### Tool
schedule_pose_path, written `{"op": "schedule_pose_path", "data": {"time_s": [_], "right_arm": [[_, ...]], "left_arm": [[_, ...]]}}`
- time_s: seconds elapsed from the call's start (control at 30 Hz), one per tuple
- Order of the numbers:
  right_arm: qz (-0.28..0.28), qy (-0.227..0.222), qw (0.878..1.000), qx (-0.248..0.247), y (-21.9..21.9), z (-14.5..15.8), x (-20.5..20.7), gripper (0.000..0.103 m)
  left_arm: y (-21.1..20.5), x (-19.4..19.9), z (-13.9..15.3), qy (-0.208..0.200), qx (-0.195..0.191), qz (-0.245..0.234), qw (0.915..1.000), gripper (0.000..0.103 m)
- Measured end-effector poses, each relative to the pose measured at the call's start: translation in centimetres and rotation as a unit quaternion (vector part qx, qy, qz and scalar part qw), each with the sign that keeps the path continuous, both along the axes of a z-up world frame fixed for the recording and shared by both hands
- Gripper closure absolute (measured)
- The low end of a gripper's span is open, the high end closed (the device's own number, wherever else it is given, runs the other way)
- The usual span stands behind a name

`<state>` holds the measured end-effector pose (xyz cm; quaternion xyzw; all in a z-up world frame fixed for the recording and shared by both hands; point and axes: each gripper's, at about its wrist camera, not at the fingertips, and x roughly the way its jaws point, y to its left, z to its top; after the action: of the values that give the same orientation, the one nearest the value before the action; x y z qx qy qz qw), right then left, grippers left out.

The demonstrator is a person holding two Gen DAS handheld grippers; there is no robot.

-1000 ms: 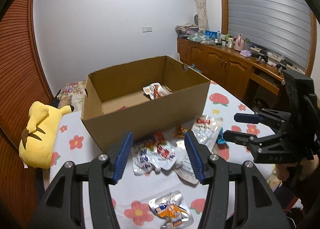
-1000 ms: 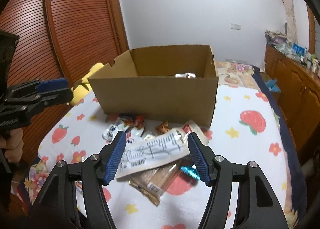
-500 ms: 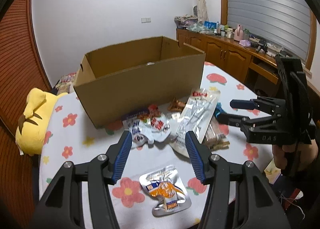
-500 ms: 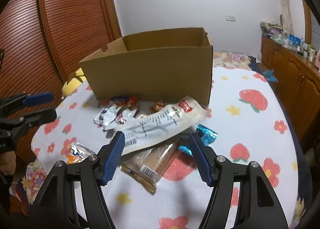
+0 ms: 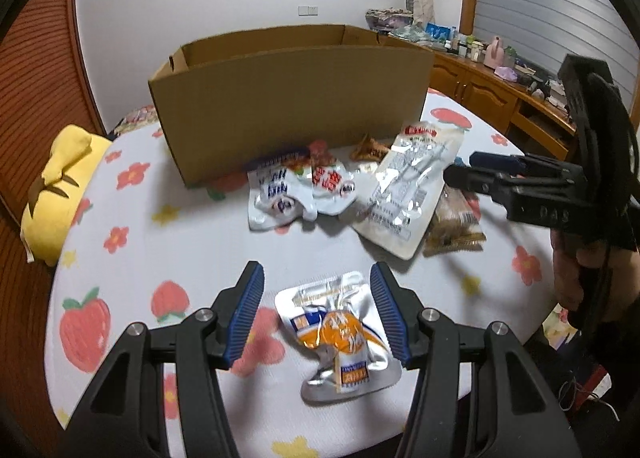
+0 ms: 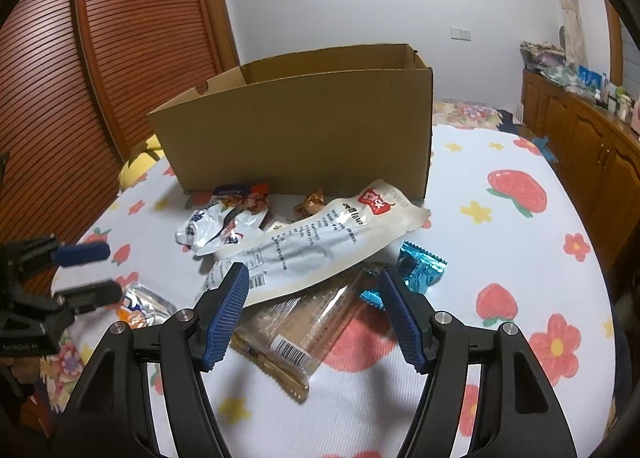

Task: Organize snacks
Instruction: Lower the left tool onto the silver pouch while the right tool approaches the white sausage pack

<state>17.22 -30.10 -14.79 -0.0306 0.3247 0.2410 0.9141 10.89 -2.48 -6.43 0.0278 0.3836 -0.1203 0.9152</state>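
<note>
An open cardboard box [image 5: 288, 106] [image 6: 300, 130] stands at the back of the flower-print table [image 5: 168, 226]. Loose snacks lie in front of it: two small white pouches [image 5: 280, 194], a brown candy [image 5: 370, 148], a long white pouch [image 5: 408, 194] [image 6: 320, 242], a brown cracker pack [image 6: 308, 330] and a blue wrapper [image 6: 420, 270]. My left gripper [image 5: 316, 278] [image 6: 104, 269] is open, low over a silver-and-orange pouch [image 5: 340, 334] that lies between its fingers. My right gripper [image 6: 313, 274] [image 5: 464, 169] is open above the long pouch and the cracker pack, holding nothing.
A yellow plush toy [image 5: 56, 178] sits at the table's left edge. A wooden sideboard [image 5: 500, 98] crowded with small items runs along the right wall. A slatted wooden door [image 6: 100, 58] is at the left. The table's near edge curves just under both grippers.
Both grippers have come down toward the table, so the box's inside is out of sight. The left one now straddles the orange pouch; the right is closer over the long pouch.
</note>
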Motion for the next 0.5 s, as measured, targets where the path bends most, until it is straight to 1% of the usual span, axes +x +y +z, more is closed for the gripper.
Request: {"op": "schedule_pose_path", "data": {"time_s": [0.2, 0.37, 0.4, 0.47, 0.5], "right_arm": [[-0.009, 0.008, 1.000, -0.005, -0.2, -1.1, 0.6, 0.034], [-0.009, 0.003, 1.000, -0.006, -0.1, -1.1, 0.5, 0.034], [-0.009, 0.004, 1.000, -0.005, -0.1, -1.2, 0.5, 0.034], [-0.009, 0.004, 1.000, -0.005, -0.1, -1.2, 0.5, 0.034], [-0.009, 0.004, 1.000, -0.005, -0.1, -1.2, 0.5, 0.034]], "left_arm": [[-0.5, -1.1, -1.6, 0.016, -0.003, -0.007, 0.9999, 0.047], [-1.3, -0.5, -3.3, 0.041, 0.015, -0.003, 0.9991, 0.047], [-1.5, -0.2, -3.8, 0.045, 0.018, -0.002, 0.9988, 0.045], [-1.7, 0.0, -3.9, 0.039, 0.020, -0.001, 0.9990, 0.035], [-1.7, 0.0, -3.9, 0.037, 0.020, 0.000, 0.9991, 0.034]]}}
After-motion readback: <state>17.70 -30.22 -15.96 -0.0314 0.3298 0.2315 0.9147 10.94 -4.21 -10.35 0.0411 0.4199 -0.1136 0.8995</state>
